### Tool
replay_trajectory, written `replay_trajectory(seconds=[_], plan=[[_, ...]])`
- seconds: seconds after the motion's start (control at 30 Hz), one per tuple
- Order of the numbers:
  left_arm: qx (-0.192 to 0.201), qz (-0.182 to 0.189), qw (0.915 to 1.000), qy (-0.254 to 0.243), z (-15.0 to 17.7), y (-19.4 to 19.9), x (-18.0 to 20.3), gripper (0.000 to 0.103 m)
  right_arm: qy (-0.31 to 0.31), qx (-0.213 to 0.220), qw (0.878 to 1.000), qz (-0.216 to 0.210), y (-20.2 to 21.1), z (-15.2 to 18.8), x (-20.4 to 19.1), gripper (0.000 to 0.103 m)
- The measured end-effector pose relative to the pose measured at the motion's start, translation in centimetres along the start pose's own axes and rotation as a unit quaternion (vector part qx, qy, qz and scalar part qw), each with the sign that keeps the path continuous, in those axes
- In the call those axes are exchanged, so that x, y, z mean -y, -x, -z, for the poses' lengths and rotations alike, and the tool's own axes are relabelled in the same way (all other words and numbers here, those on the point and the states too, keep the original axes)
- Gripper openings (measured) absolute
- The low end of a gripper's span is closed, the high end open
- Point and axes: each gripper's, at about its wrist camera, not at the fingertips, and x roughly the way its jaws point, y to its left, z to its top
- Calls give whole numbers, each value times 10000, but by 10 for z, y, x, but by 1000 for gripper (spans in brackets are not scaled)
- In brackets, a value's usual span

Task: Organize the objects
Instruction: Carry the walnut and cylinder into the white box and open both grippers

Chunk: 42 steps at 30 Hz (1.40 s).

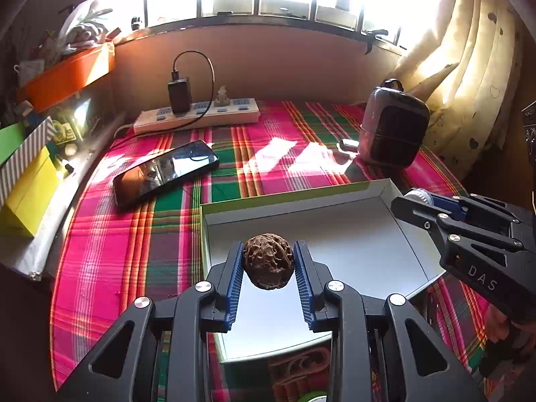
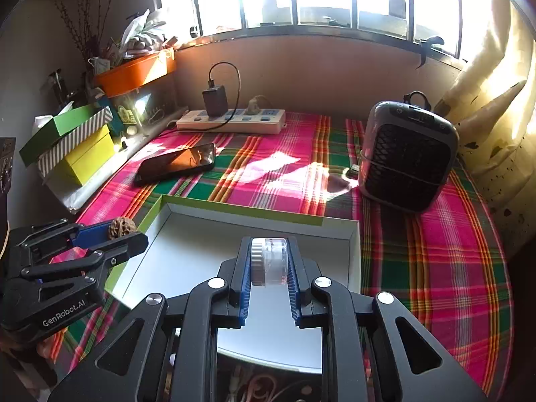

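On the left, the left gripper (image 1: 268, 261) has its blue ribbed pads clamped on a walnut (image 1: 268, 260), brown and deeply wrinkled, held in the air above the near-left part of a shallow open box (image 1: 378, 189) with a grey-white floor and a green rim. The box floor looks bare in both views. To the right, the right gripper (image 2: 269, 261) is clamped on a small clear cylindrical container with a white ribbed cap (image 2: 269, 259), also held above the box, toward its near middle.

Both grippers tilt downward over the plaid tablecloth (image 1: 134, 234). Beyond the box lie a phone (image 1: 165, 172) on a charging cable, a power strip (image 1: 197, 117) and a small dark heater (image 2: 410, 154), all well apart from it.

The step in hand looks like carrying 2 items to the box. Next, each should probably be lowered close to the floor before the pads part, since the walnut is round and could roll, and so could the container if released on its side.
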Motion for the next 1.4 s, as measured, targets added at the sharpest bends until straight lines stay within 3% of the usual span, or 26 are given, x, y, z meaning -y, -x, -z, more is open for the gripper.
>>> replay_trajectory(seconds=[0.63,1.4], plan=[[-552,46,9984,-58,-17,-73,-1,28,-125,-711,9971,246,-67,-9,14,20],[-711,32,9975,-3,-16,-89,-8,29,-74,-870,9949,508,-84,-10,12,20]])
